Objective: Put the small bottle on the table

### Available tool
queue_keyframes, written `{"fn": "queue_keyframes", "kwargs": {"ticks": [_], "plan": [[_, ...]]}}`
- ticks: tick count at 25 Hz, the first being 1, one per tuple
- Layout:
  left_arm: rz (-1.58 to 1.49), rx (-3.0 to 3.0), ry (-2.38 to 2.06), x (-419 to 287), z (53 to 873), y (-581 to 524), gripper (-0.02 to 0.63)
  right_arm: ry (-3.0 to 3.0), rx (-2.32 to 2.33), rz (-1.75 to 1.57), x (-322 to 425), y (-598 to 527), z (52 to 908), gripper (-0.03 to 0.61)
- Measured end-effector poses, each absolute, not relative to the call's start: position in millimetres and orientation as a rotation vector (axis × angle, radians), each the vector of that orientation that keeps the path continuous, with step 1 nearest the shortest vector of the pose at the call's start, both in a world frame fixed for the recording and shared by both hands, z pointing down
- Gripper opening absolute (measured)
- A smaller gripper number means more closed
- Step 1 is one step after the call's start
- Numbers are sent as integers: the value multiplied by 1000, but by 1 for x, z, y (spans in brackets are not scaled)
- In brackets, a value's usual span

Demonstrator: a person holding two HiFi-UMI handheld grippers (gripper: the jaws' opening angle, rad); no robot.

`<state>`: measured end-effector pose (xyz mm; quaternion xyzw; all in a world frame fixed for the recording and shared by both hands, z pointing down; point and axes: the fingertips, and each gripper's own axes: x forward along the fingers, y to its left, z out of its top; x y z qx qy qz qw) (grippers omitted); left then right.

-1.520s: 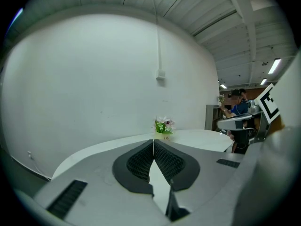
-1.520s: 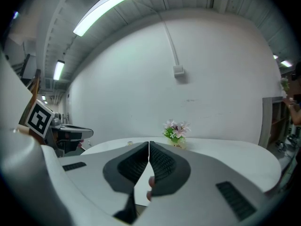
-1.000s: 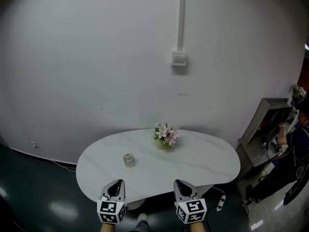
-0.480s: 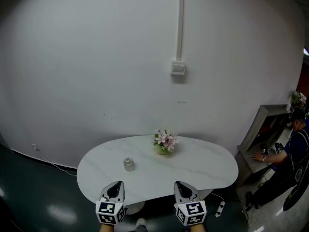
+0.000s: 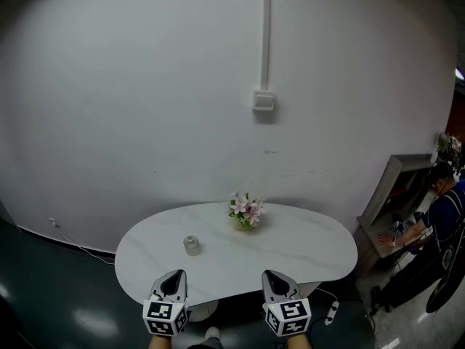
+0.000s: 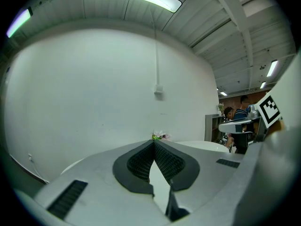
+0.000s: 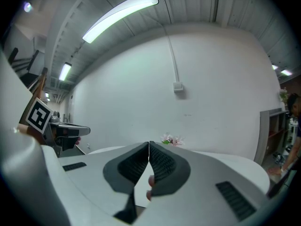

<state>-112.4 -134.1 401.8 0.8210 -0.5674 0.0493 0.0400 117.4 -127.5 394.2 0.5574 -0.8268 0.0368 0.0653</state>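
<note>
A small pale bottle (image 5: 192,245) stands upright on the left half of the white oval table (image 5: 305,249). Both grippers hang side by side at the table's near edge, well short of the bottle. My left gripper (image 5: 175,275) is shut with nothing between its jaws, and its tips meet in the left gripper view (image 6: 154,141). My right gripper (image 5: 272,275) is shut too, its pads touching at the tip (image 7: 149,143) and empty. The bottle is hidden behind the jaws in both gripper views.
A small pot of pink flowers (image 5: 246,211) sits at the table's far edge by the white wall. A power strip (image 5: 333,305) lies on the dark floor at the right. A person (image 5: 432,231) leans over a grey desk (image 5: 389,195) at the far right.
The head view has tipped up slightly, so the table and bottle sit a little lower and farther. Both grippers have kept their places and stayed shut. The person at the right has shifted.
</note>
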Motion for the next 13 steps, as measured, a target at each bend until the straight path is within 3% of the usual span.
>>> {"fn": "queue_keyframes", "kwargs": {"ticks": [13], "plan": [[134, 2518, -1726, -107, 404, -134, 12, -2502, 1655, 84, 118, -129, 394, 67]]}}
